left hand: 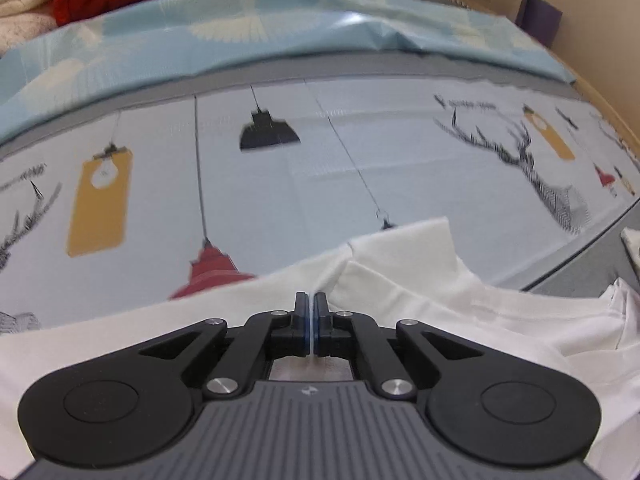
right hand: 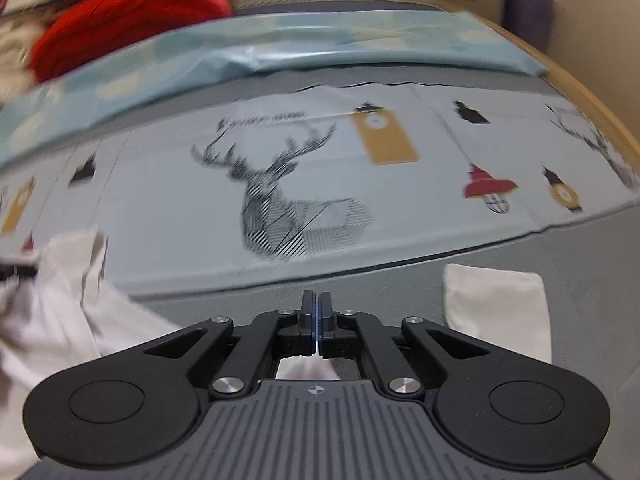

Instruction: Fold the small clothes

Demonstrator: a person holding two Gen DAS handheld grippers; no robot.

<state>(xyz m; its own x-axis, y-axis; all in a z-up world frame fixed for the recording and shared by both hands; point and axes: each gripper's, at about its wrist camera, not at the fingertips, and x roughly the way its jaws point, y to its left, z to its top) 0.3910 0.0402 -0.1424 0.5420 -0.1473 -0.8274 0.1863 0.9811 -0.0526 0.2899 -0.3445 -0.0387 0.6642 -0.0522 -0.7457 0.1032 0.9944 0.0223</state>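
white garment [left hand: 420,292] | crumpled, sleeve folded over (on printed cloth [left hand: 320,168])

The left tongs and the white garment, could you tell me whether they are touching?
Touching. The left wrist view shows the left tongs shut, with a thin fold of the white garment running up between the pads.

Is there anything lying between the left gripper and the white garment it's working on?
Nothing visible. The left gripper sits right over the white garment, jaws closed together, with only that cloth under and ahead of the tips. The patterned cloth beyond it is bare.
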